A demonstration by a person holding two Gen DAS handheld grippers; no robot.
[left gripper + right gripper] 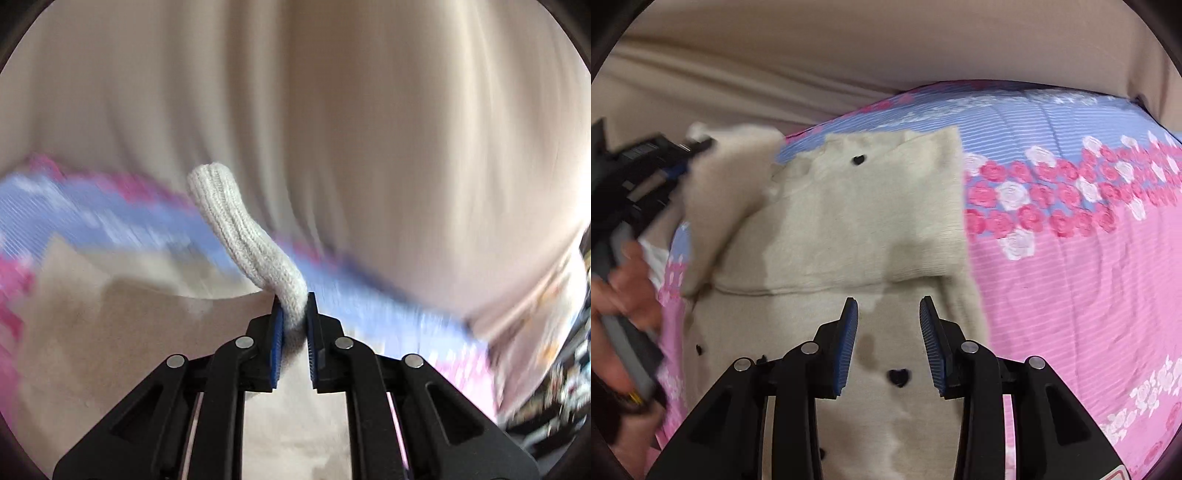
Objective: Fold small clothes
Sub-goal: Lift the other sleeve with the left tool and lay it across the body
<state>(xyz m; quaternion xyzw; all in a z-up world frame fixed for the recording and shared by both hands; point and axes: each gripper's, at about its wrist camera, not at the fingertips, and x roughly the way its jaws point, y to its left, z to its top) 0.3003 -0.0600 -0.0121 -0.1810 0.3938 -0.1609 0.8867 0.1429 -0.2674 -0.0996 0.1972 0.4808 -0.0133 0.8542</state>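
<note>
A small cream knit garment (857, 221) with black heart buttons lies on a pink and blue floral bedsheet (1071, 258). One side is folded over it, with the fold edge across the middle. My left gripper (295, 314) is shut on a ribbed cream cuff (240, 229) of the garment and holds it lifted. In the right wrist view the left gripper (687, 155) is at the garment's far left, holding the raised sleeve (727, 184). My right gripper (888, 332) is open and empty, just above the garment's near part.
A beige curtain (812, 55) hangs behind the bed. A person's hand (617, 295) holds the left gripper at the left edge. Dark clutter (569, 369) shows at the far right of the left wrist view.
</note>
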